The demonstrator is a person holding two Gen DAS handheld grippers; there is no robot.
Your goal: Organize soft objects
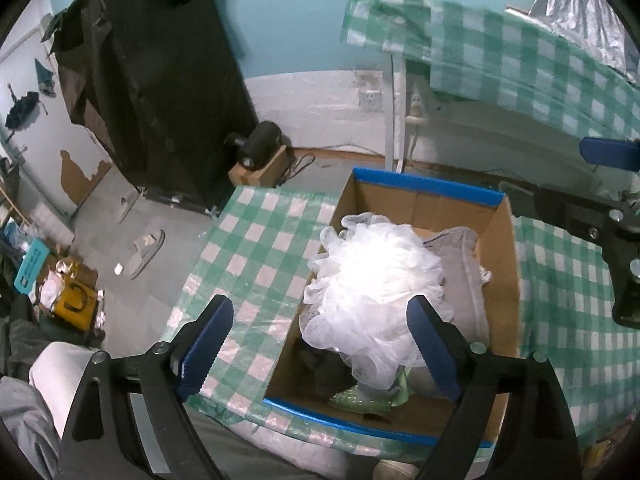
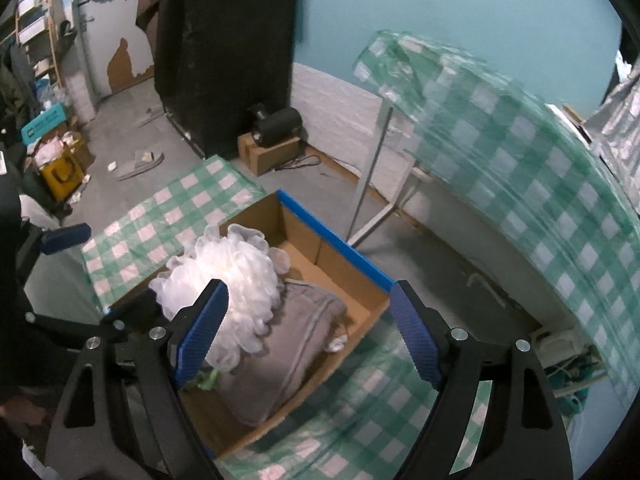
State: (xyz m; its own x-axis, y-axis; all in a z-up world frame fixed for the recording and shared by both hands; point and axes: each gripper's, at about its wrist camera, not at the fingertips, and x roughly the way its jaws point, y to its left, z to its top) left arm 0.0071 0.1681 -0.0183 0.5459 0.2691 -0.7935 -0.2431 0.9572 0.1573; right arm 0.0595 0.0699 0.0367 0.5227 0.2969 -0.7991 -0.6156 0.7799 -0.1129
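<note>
A cardboard box [image 1: 500, 280] [image 2: 352, 280] with blue tape on its rim stands on a green-checked tablecloth [image 1: 256, 248] [image 2: 160, 216]. Inside lie a white mesh bath pouf [image 1: 376, 280] [image 2: 236, 276], a folded grey towel [image 1: 464, 280] [image 2: 288, 340] and a green item [image 1: 360, 400] [image 2: 208, 378] under the pouf. My left gripper [image 1: 320, 344] hangs open above the box's left wall, nothing between its blue pads. My right gripper [image 2: 308, 328] is open above the towel and holds nothing. Each gripper shows at the edge of the other's view.
A second checked table [image 1: 520, 60] [image 2: 520, 140] stands behind on white legs. A black cabinet [image 1: 168, 80] [image 2: 224, 48] and a black device on a small carton [image 1: 260, 152] [image 2: 276, 132] sit on the grey floor. A slipper [image 1: 148, 248] and clutter [image 1: 68, 296] lie at the left.
</note>
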